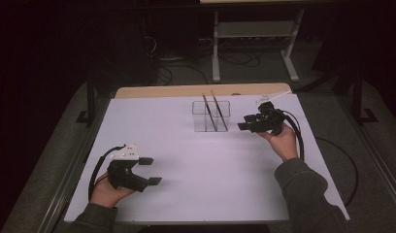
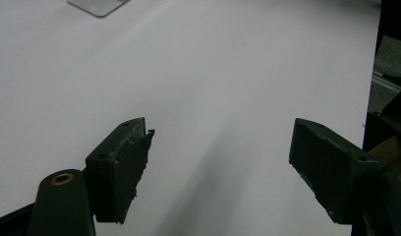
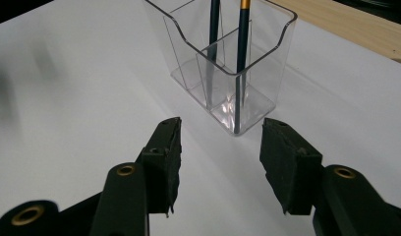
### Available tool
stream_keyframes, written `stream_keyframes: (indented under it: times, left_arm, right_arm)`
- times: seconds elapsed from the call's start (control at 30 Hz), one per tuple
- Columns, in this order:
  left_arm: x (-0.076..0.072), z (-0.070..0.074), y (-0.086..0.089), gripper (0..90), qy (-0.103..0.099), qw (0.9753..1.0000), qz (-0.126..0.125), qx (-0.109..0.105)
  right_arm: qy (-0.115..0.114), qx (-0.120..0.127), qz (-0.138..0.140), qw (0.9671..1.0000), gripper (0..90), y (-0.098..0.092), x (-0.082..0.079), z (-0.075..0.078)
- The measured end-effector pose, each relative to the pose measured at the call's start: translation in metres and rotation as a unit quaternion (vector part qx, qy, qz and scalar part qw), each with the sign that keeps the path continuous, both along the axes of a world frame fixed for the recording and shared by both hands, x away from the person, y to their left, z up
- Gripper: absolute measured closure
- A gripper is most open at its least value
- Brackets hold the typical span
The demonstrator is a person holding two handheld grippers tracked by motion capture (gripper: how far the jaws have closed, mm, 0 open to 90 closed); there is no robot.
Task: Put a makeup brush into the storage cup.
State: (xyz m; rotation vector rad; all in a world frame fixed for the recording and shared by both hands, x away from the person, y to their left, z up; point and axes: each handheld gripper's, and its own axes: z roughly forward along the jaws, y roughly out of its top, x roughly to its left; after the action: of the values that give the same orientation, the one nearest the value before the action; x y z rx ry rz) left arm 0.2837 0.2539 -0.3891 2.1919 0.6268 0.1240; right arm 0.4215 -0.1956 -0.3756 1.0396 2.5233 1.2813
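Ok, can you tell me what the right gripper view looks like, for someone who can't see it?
Two open black jaws of the right gripper point at a clear plastic holder on a white table. Two dark pencils stand inside the holder.

We are noting the holder [image 3: 223, 73] at 12 o'clock showing as clear, glossy plastic. The two pencils [image 3: 242, 54] are looking dark and lacquered. The table [image 1: 196, 165] is reading as matt white, with bare wood [image 1: 186, 91] edging at 12. Right gripper [image 3: 220, 152] pads are appearing matt black and rough-edged.

Dim room, bright table [image 1: 186, 160], blurred left edge
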Motion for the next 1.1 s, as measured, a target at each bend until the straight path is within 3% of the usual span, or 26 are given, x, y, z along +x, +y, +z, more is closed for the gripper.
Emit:
stream_keyframes:
  times: [0.73, 0.9, 1.0, 1.1]
  left_arm:
    - [0.0, 0.0, 0.0, 21.1, -0.002, 1.0, 0.004, 0.002]
    - [0.0, 0.0, 0.0, 21.1, -0.002, 1.0, 0.006, 0.003]
    - [0.0, 0.0, 0.001, 21.1, -0.003, 1.0, 0.007, 0.002]
    - [0.0, 0.0, 0.001, 21.1, -0.003, 0.9999, 0.01, 0.0]
  right_arm:
    - [-0.005, 0.006, -0.009, 0.9999, 39.8, -0.011, -0.017, -0.003]
    - [0.003, 0.008, -0.012, 0.9999, 38.8, -0.012, -0.02, -0.003]
    - [-0.01, 0.009, -0.008, 0.9999, 38.6, -0.013, -0.023, -0.003]
    - [-0.008, 0.008, -0.008, 0.9999, 38.0, -0.014, -0.025, -0.004]
